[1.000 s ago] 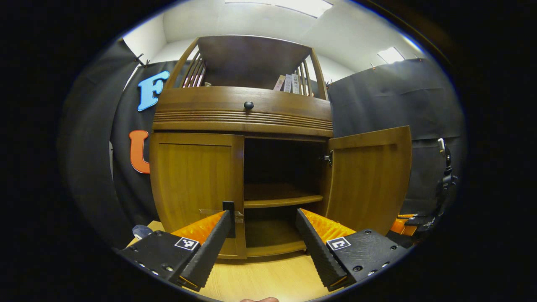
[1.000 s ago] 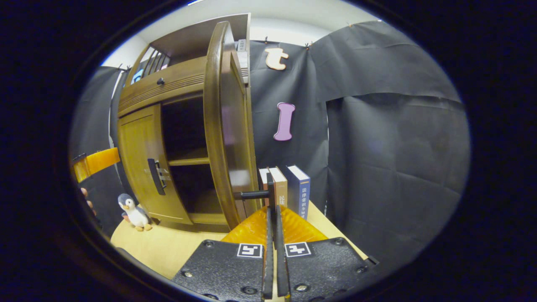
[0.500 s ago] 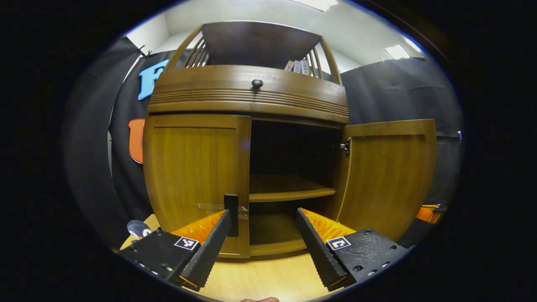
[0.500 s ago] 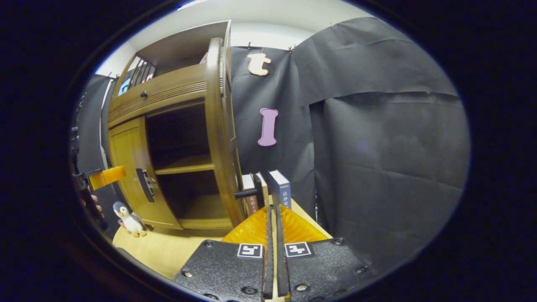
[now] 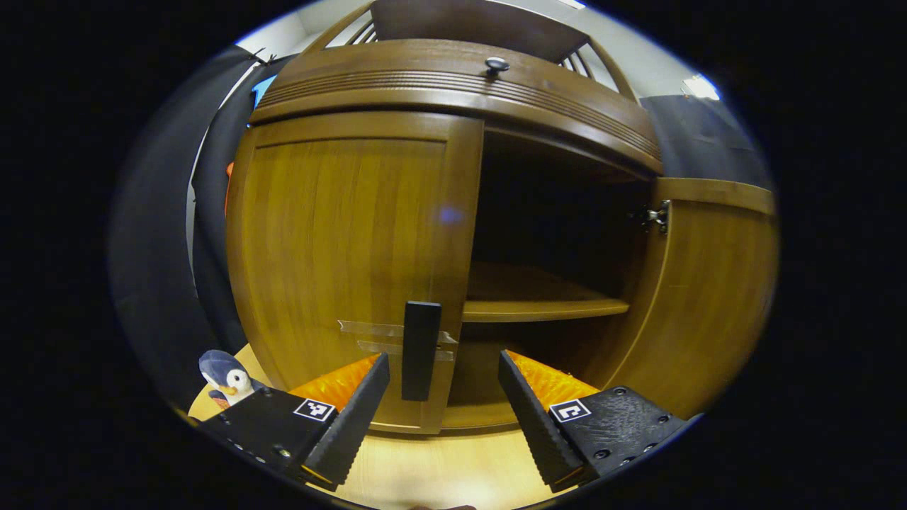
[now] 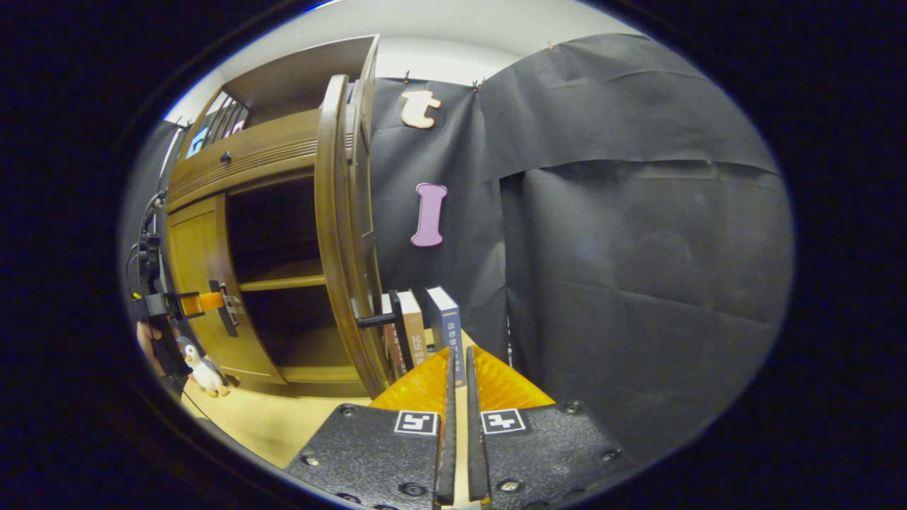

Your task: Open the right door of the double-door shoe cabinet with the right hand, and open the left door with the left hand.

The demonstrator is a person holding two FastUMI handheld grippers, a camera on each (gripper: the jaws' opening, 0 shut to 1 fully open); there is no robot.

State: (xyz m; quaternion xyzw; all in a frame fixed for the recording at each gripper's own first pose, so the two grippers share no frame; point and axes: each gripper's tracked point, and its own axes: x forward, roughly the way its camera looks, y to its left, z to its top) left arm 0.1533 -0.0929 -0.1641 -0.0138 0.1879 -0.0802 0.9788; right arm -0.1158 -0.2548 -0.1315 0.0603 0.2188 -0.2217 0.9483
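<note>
Shoe cabinet point(image 5: 453, 78) is seen large across the left gripper view, standing on a light wooden tabletop point(image 5: 432, 474). Its right door point(image 5: 708, 297) is swung wide at frame right, so that half of the task is judged done. The left door point(image 5: 340, 262) is closed at frame centre-left. The left gripper point(image 5: 443, 368) is held spread, its fingers set either side of the dark vertical handle point(image 5: 421, 350) at lower centre, apparently lined up for a grasp; contact is not made. In the right gripper view the right gripper point(image 6: 458, 361) is closed on nothing at bottom centre, parked clear of the open door's edge point(image 6: 333, 234). A toy penguin point(image 5: 225, 377) is noted at lower left.
</note>
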